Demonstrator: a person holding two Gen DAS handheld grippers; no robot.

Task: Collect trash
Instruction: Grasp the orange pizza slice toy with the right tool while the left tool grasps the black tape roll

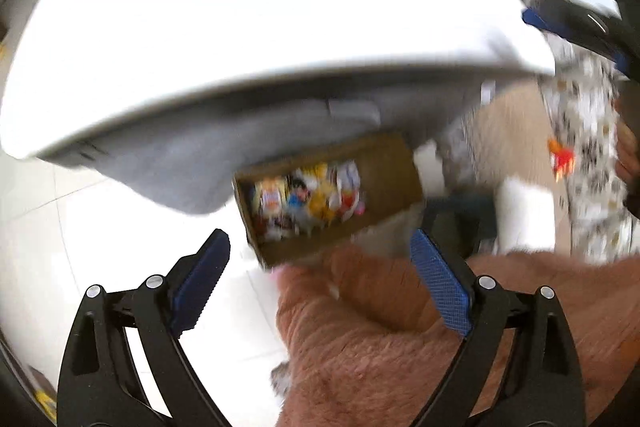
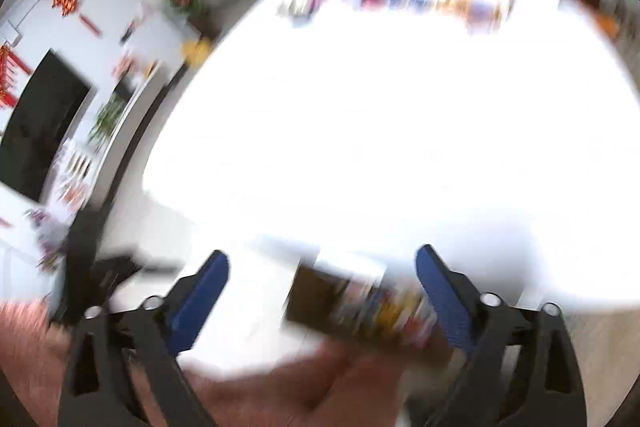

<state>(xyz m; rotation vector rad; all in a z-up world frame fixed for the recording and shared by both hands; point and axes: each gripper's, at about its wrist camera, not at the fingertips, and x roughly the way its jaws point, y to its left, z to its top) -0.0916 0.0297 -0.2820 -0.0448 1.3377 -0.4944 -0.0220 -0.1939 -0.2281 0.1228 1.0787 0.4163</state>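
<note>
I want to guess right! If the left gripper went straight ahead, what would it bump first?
Probably the brown cardboard box of colourful wrappers, seen between the open left gripper fingers; blur leaves depth uncertain.

The table (image 1: 280, 7) edge overhangs part of the box (image 1: 328, 199); its near opening stays reachable from the floor (image 1: 80, 227) side.

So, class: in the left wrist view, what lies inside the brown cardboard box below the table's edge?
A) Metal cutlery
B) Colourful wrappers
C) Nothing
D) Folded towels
B: the cardboard box shows a jumble of yellow, red, blue and white wrappers inside, though blur hides what each one is.
</note>
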